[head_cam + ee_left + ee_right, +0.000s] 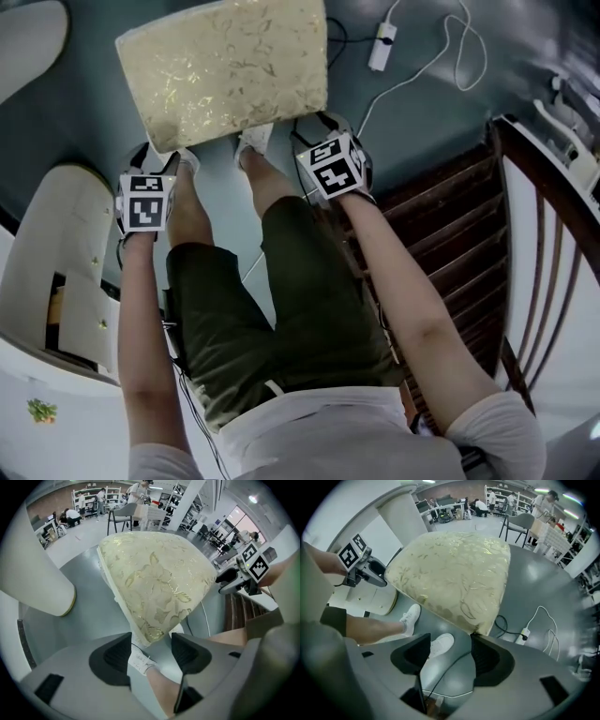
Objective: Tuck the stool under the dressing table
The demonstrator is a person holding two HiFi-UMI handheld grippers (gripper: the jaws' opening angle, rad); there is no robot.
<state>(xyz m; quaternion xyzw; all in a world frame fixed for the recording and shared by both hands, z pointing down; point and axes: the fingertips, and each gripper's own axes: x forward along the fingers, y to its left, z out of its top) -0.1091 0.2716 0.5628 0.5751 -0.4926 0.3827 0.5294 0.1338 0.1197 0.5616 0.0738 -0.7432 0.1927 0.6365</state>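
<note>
The stool (230, 67) has a cream cushion with a gold leaf pattern and stands on the grey floor at the top of the head view. My left gripper (161, 161) hangs over its near left corner, pointing down. In the left gripper view the cushion's corner (152, 632) shows just beyond the open left gripper (151, 644), and nothing is pressed between the pads. My right gripper (323, 124) hangs at the near right corner, also open. In the right gripper view the stool (452, 576) lies ahead of the right gripper (450, 645). The white dressing table (58, 248) curves along the left.
The person's white shoes (255, 141) stand just below the stool. A white power strip (382, 45) with looped cable lies on the floor behind it. Dark wooden slats (450, 216) and a curved wooden rail (548, 244) fill the right side.
</note>
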